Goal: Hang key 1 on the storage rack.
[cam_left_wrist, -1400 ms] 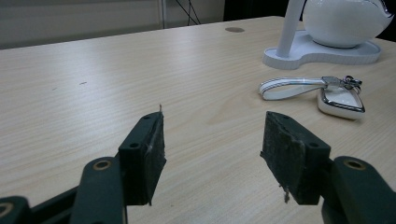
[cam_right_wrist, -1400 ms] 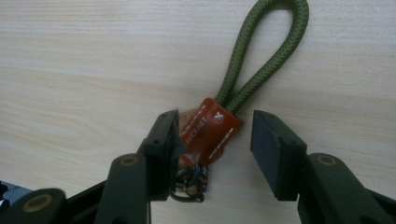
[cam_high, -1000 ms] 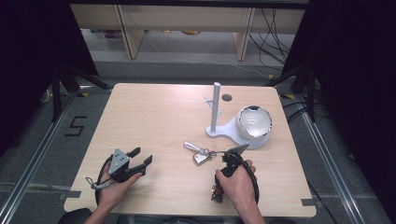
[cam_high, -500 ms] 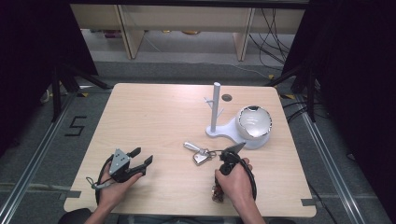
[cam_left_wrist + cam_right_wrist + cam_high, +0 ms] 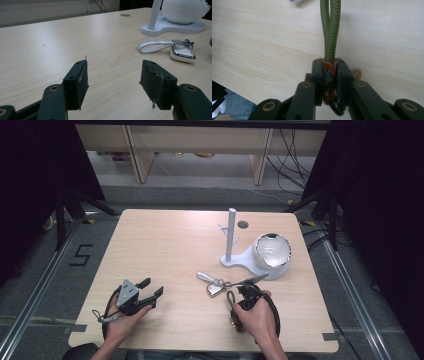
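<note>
A green braided cord point(image 5: 330, 30) runs up the right gripper view, ending in a brown tag point(image 5: 329, 68). My right gripper point(image 5: 329, 72) has just been closing and is now shut on that tag. In the high view the right gripper point(image 5: 233, 320) is under the person's right hand near the table's front edge, and the cord point(image 5: 230, 301) leads to a silver key fob point(image 5: 215, 289). My left gripper point(image 5: 151, 293) rests at the front left. Its jaws stand open on nothing, and the left gripper point(image 5: 113, 80) faces the key fob point(image 5: 182, 51) and its strap point(image 5: 153, 46).
A white stand with an upright post point(image 5: 231, 235) and a round white bowl point(image 5: 272, 251) sits behind the keys, right of centre; the same stand point(image 5: 172, 25) is seen in the left gripper view. A small round hole point(image 5: 243, 224) marks the tabletop behind it.
The right hand has shifted slightly over the near end of the green cord. The left hand, the key fob and the stand have not moved.
</note>
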`<state>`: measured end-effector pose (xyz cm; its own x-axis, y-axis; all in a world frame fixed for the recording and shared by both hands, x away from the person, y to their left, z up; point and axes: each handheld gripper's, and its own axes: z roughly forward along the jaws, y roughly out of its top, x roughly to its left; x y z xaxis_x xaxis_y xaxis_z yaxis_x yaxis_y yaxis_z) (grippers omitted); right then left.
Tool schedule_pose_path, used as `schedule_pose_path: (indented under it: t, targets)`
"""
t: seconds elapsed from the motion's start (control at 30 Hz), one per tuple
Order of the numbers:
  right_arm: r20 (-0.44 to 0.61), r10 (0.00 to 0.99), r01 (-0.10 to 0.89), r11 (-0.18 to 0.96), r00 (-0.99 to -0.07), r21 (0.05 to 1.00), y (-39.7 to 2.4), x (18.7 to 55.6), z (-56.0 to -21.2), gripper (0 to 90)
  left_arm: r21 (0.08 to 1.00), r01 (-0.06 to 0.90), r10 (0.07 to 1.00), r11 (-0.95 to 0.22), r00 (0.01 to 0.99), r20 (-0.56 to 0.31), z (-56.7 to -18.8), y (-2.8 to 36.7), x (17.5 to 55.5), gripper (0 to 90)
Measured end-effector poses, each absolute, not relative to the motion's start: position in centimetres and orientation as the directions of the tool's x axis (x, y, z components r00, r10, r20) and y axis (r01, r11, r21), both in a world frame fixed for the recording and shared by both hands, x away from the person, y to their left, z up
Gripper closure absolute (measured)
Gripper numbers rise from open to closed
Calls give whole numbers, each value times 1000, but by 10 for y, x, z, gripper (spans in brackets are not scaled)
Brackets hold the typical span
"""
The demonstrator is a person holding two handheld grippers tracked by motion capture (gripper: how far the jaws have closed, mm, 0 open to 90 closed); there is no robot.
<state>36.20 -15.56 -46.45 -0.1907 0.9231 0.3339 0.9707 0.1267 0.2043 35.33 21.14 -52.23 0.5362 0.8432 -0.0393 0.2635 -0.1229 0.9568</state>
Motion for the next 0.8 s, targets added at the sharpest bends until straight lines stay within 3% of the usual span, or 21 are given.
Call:
schedule_pose_path:
  t: [0.17,0.3,0.4,0.47,0.67,0.77,0.8]
  targets:
    - [337,920,952,103,-201,287,-156,356,-452,799,957,264,843,-121,536,-41,-522,212,353,382]
    - [336,905,916,121,-260,382,-157,356,-444,799,957,263,844,-123,536,-38,-522,211,353,383]
    - [351,907,913,79,-233,401,-154,354,-436,798,957,263,843,-125,536,-37,-522,211,353,383]
    - [328,899,876,114,-292,468,-157,355,-434,798,957,263,844,-125,536,-36,-522,211,353,383]
    - [324,904,865,92,-280,493,-155,354,-427,798,957,262,844,-124,535,-36,-522,211,353,381]
    - [315,885,826,124,-342,549,-157,354,-424,798,957,262,845,-125,534,-36,-522,211,353,381]
    - [338,889,846,95,-309,525,-155,352,-420,798,957,262,845,-126,534,-35,-522,211,353,381]
